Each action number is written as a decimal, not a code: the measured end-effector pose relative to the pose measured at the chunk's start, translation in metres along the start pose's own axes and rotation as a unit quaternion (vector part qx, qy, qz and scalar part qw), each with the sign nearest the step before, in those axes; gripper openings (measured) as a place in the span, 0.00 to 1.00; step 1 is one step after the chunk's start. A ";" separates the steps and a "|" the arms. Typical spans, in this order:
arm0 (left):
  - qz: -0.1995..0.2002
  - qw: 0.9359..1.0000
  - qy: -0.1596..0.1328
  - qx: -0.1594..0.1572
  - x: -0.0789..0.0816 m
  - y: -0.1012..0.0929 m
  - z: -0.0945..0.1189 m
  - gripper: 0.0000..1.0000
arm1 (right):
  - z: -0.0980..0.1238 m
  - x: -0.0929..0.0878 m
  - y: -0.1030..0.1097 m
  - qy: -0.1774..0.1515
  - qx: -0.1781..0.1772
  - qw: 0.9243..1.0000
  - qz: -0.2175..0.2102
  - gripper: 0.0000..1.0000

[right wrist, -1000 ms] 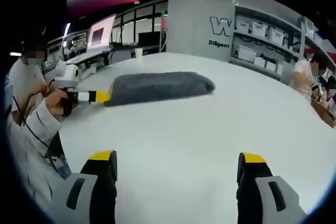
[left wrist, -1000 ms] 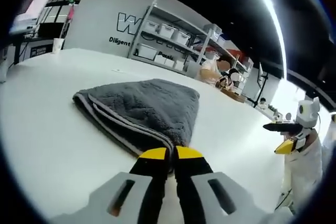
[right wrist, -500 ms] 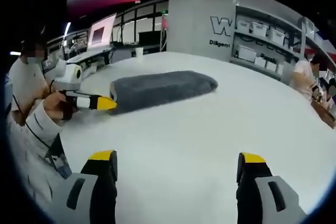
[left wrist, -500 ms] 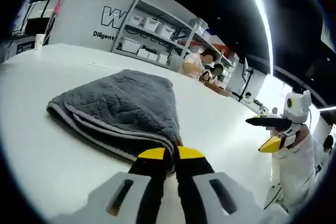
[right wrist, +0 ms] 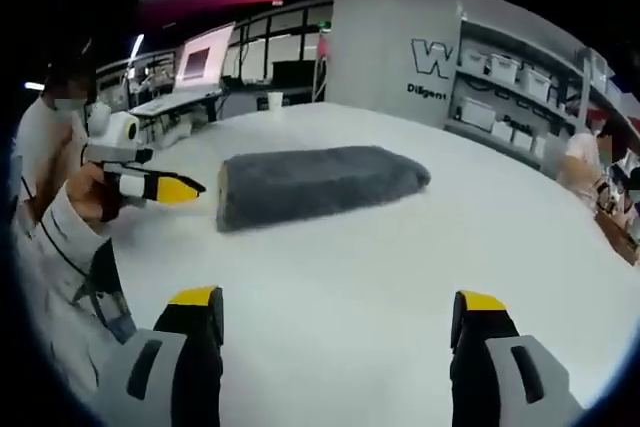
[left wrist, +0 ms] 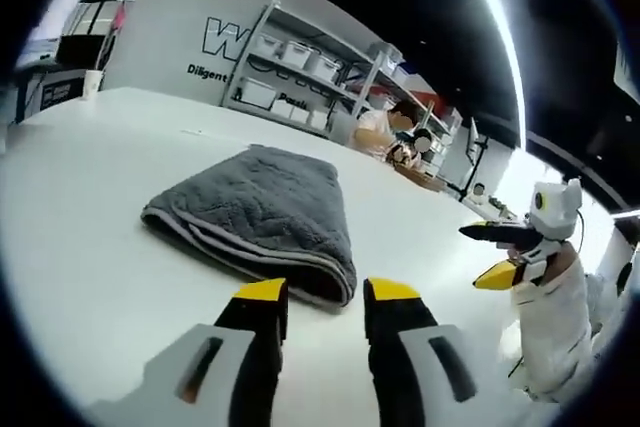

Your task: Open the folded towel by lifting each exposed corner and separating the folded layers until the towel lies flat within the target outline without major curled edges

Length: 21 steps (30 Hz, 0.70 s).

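1. The left gripper (left wrist: 320, 297) hovers low over the white table (left wrist: 90, 247), jaws slightly apart and holding nothing, just short of the folded grey towel (left wrist: 265, 212).
2. The right gripper (right wrist: 335, 312) is held well back from the towel, jaws spread wide.
3. The left gripper view shows the towel's stacked layer edges; the right gripper view shows a sleeved hand (right wrist: 85, 192) holding the left gripper beside the towel.

White table (left wrist: 80, 247) seen across both views, surface bare white. Metal shelving rack (left wrist: 320, 77) with white storage bins (left wrist: 300, 52) stood against a grey wall panel (left wrist: 170, 27) — partial dark lettering seen on it. White paper cup (right wrist: 275, 100) placed at the table's far edge. Lit monitor (right wrist: 205, 55) seen on a desk beyond. A seated person (left wrist: 385, 132) visible near the shelving — detail blurred.
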<state>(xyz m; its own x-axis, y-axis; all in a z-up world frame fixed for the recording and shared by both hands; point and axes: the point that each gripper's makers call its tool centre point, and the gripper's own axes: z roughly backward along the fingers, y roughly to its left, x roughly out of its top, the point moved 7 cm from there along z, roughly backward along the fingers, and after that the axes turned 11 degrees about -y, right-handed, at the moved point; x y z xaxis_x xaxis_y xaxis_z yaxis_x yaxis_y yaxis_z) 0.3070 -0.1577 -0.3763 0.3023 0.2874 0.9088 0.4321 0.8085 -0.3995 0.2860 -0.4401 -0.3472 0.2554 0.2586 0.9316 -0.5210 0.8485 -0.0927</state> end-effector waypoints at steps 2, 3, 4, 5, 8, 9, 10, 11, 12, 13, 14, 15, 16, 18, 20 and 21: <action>0.000 1.000 -0.002 0.003 0.005 0.005 0.008 0.52 | -0.005 0.005 0.008 -0.011 0.009 1.000 0.005 0.91; 0.000 1.000 -0.005 0.005 0.008 0.006 0.010 0.57 | -0.009 0.009 0.015 -0.017 0.015 1.000 0.008 0.89; -0.001 1.000 -0.009 0.008 0.010 0.008 0.013 0.62 | -0.012 0.011 0.019 -0.021 0.020 1.000 0.010 0.89; -0.002 1.000 -0.012 0.009 0.013 0.010 0.016 0.66 | -0.016 0.013 0.024 -0.021 0.028 0.999 0.011 0.89; -0.011 1.000 -0.011 0.008 0.020 0.016 0.025 0.79 | -0.030 0.017 0.043 -0.023 0.058 0.998 0.014 0.90; -0.017 1.000 -0.006 0.008 0.021 0.017 0.028 0.83 | -0.034 0.018 0.047 -0.025 0.060 0.998 0.015 0.88; -0.022 1.000 -0.004 0.008 0.022 0.018 0.029 0.85 | -0.039 0.021 0.053 -0.031 0.064 0.997 0.021 0.86; -0.032 0.999 0.001 0.007 0.022 0.019 0.031 0.88 | -0.044 0.023 0.059 -0.033 0.067 0.997 0.025 0.85; -0.034 0.999 0.004 0.007 0.022 0.019 0.033 0.90 | -0.047 0.024 0.063 -0.033 0.067 0.997 0.026 0.85; -0.032 0.999 0.006 0.006 0.021 0.019 0.033 0.91 | -0.050 0.024 0.066 -0.033 0.069 0.997 0.024 0.84; -0.031 0.999 0.009 0.004 0.021 0.019 0.034 0.91 | -0.054 0.025 0.070 -0.035 0.074 0.996 0.020 0.83; -0.031 0.999 0.012 0.002 0.021 0.018 0.035 0.92 | -0.058 0.026 0.074 -0.039 0.083 0.996 0.019 0.79; -0.033 0.999 0.014 -0.001 0.020 0.017 0.036 0.93 | -0.063 0.027 0.078 -0.041 0.091 0.995 0.017 0.76; -0.045 0.999 0.023 -0.005 0.018 0.015 0.037 0.99 | -0.072 0.029 0.084 -0.057 0.099 0.993 0.017 0.70; -0.054 0.998 0.034 -0.016 0.015 0.012 0.038 0.99 | -0.078 0.029 0.090 -0.058 0.101 0.993 0.015 0.67; -0.052 0.998 0.035 -0.017 0.014 0.012 0.038 0.99 | -0.082 0.030 0.093 -0.064 0.103 0.992 0.026 0.65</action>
<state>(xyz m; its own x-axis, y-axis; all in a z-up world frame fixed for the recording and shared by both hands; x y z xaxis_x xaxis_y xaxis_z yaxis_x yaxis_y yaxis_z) 0.2839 -0.1243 -0.3637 0.3133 0.1659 0.9351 0.4920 0.8139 -0.3092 0.3118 -0.3154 -0.3569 0.1255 0.2269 0.9658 -0.6893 0.7201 -0.0796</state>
